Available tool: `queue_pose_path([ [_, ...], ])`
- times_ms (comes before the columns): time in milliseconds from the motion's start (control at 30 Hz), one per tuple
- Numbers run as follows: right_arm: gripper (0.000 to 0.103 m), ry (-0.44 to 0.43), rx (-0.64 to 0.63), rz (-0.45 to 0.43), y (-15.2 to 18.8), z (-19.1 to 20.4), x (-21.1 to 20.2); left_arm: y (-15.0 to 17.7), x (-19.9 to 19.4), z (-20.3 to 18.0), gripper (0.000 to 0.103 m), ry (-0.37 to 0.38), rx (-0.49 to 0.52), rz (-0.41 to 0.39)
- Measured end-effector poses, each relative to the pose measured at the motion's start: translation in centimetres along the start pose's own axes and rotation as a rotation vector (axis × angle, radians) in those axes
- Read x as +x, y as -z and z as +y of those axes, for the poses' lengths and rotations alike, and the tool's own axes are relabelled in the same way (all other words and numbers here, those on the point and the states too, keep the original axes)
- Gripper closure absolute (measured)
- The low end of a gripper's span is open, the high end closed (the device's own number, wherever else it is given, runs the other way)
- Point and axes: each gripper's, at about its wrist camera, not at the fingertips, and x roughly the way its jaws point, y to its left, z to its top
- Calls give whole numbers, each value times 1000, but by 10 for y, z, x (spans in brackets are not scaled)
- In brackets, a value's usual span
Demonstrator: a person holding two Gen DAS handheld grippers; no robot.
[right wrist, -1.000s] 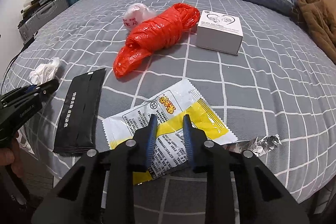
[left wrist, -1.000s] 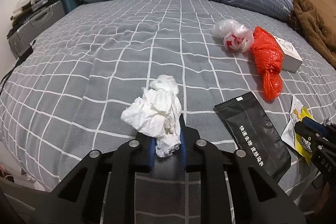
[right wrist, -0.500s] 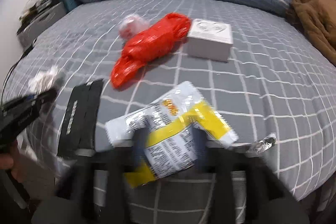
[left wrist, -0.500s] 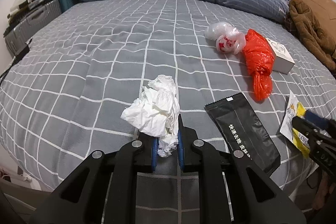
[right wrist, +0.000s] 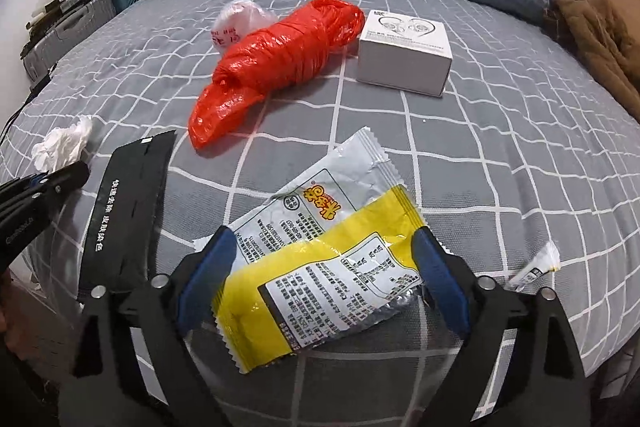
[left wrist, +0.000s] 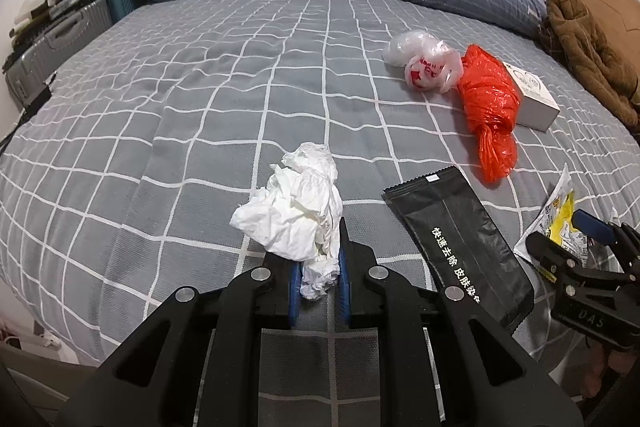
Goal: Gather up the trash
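**Op:** I'm over the bed (left wrist: 200, 99), grey check cover, trash strewn along its near edge. Biggest piece is the red bag (right wrist: 276, 55), lying just beside a white box (right wrist: 404, 51) with a clear bag (left wrist: 424, 63) at its far end. None of those are picked up yet.

**Obs:** And nearer you?

**Op:** A black pouch (left wrist: 460, 247) lies flat between my two tools. On its right lies the yellow wrapper (right wrist: 320, 263); on its left, the tissue (left wrist: 300, 211).

**Obs:** What's each gripper doing?

**Op:** My left gripper (left wrist: 318, 267) is pinching the tissue by its lower tail, the wad bulging above the pads. My right gripper (right wrist: 324, 267) is spread wide, one pad on either side of the wrapper, nothing clamped. The wrapper looks to be resting on the cover between them.

**Obs:** So which step is this?

**Op:** I judge it as the pickup stage: one piece secured, the second lined up. Next I need to squeeze the right pads on the wrapper. It's thin, slick foil lying flat, so I should dip low enough to catch an edge or buckle it. There's also a small foil scrap (right wrist: 532, 267) to the right. No bin is in sight.
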Motion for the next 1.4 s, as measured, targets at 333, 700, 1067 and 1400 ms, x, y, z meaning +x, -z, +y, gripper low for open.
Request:
queue_pose_path([
  [333,58,-60,10,11,-2,-5,2,0,0,0,89,3,-2,1],
  [700,85,-111,16,-7,-6,-8,-8,0,0,0,89,5,-3,0],
  [1067,91,-115,12,-24,-10,-10,-24,-3,-11,-3,89,19,-6,-12],
  [1400,91,-116,31,-45,-13,-20,-47,-7,-29,-10,89,33,1,-25],
])
